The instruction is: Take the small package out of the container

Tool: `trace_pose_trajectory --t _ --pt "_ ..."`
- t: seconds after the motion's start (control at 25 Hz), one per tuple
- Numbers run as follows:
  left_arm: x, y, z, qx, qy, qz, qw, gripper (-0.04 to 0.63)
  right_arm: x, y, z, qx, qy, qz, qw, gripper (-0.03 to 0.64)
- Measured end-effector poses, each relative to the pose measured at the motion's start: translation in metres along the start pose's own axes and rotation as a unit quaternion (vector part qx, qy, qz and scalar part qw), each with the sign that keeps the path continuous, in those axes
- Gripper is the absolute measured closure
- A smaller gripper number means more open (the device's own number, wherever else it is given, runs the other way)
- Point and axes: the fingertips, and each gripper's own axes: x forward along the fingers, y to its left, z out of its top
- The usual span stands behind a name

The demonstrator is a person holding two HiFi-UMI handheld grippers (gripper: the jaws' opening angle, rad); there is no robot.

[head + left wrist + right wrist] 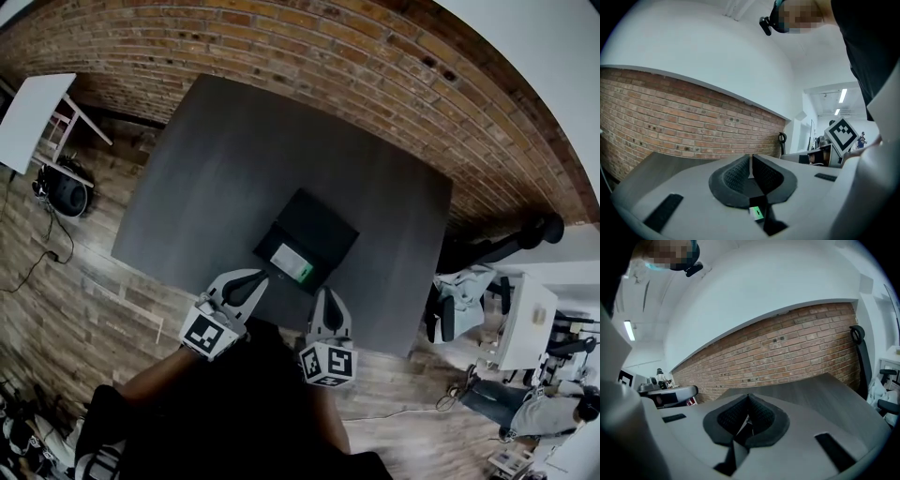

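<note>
Left claw [261,276] and right claw [326,294], ribbed pads pressed together, empty; at twelve o'clock, square matte-black container [323,230] holds flat white-green small package [292,261] on grey table [216,178].

Table [234,169]: uniform dark grey with faint grain. Container [319,225], at the table's near edge: black inside and out. Small package [291,258] in it: pale whitish face, with a bright green mark toward one end. Left gripper [261,277] and right gripper [324,294]: light grey shells; pads [733,177] black with a fine dotted texture. Marker cubes [208,334]: black squares on white. Wall [309,47]: red-brown brick with pale mortar lines. Floor [94,281]: grey-brown wood planks. Person's clothing [244,412]: black.
</note>
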Motion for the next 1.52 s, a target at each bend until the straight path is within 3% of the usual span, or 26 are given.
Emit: trace_pose_trajectory --t 0.4,0.68,0.92,1.04,1.16,1.52 --pt "0.049 -0.002 -0.018 0.008 0.03 -0.013 0.9994 0.549 0.036 -0.044 -0.05 0.04 0.083 -0.008 0.996 0.592" --pt "0.072 0.013 -0.028 0.035 0.056 -0.064 0.9958 0.549 0.057 -0.056 -0.087 0.074 0.128 -0.051 0.988 0.592" --pt "0.092 0.035 -0.036 0.04 0.075 -0.11 0.9902 0.549 0.079 -0.061 -0.139 0.095 0.188 -0.09 0.973 0.589" --pt "0.101 0.042 -0.041 0.039 0.084 -0.13 0.9871 0.549 0.087 -0.067 -0.166 0.104 0.221 -0.111 0.963 0.502" --pt "0.107 0.049 -0.051 0.033 0.101 -0.147 0.9834 0.549 0.093 -0.072 -0.187 0.115 0.25 -0.126 0.953 0.488" --pt "0.128 0.065 -0.071 0.013 0.127 -0.164 0.9782 0.549 0.11 -0.078 -0.24 0.146 0.343 -0.133 0.918 0.356"
